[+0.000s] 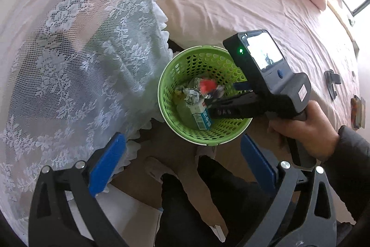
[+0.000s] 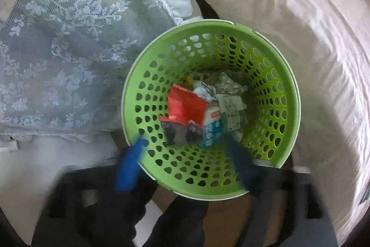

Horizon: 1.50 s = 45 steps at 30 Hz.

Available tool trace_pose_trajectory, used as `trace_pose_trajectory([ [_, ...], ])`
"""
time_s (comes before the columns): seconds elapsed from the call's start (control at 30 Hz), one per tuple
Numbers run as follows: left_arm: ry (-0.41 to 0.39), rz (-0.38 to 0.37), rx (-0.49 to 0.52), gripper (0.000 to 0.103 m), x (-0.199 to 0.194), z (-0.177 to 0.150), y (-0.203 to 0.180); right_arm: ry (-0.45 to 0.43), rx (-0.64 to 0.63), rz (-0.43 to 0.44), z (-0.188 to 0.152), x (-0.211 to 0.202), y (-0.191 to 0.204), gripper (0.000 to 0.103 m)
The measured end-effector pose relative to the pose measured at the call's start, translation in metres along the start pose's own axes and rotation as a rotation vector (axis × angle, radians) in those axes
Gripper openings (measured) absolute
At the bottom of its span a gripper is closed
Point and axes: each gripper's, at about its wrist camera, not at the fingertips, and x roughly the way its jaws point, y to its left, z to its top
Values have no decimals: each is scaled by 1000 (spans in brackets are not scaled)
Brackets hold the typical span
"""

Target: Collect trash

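Observation:
A green perforated trash basket (image 1: 166,75) stands on the floor between a lace-covered stand and the bed; it also shows in the right wrist view (image 2: 284,94). Inside lie a red wrapper (image 2: 185,105), a white and blue carton (image 2: 211,129) and crumpled paper (image 2: 231,82). My right gripper (image 2: 185,154) is open right above the basket mouth, its blue fingers blurred, with the red wrapper loose below them. In the left wrist view the right gripper (image 1: 214,105) reaches into the basket from the right. My left gripper (image 1: 182,166) is open and empty, above the floor in front of the basket.
A white lace cloth (image 1: 81,61) covers furniture at the left. A bed with a pink sheet (image 1: 254,4) and pillows fills the right. The person's dark legs (image 1: 208,200) and a slipper (image 1: 155,168) are below. Small objects (image 1: 333,82) lie on the bed at far right.

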Motion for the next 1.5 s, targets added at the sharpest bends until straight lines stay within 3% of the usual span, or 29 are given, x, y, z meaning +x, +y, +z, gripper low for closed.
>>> trace_pose_trajectory([
  [0.27,-13,3,5,95,-4,1,-3,50,1,-39,-6,2,-4,101],
  [0.5,-72,36,3,95,-31,14,-13,-4,37,-38,-11,-59,-17,101],
  [0.7,-227,105,-46,95,-95,36,-11,-205,35,-21,-6,-176,-22,101],
  [0.87,-366,124,-166,95,-163,47,13,-395,-40,-56,0,-270,-12,101],
  [1.03,-487,258,-219,95,-216,43,34,-608,-114,-73,2,-354,23,101],
  [1.13,-526,302,-271,95,-235,41,55,-692,-143,-57,2,-382,47,101],
  [1.27,-538,302,-333,95,-246,32,92,-714,-165,-33,8,-389,87,101],
  [1.5,-530,311,-376,95,-256,20,178,-683,-159,-11,34,-363,175,101],
])
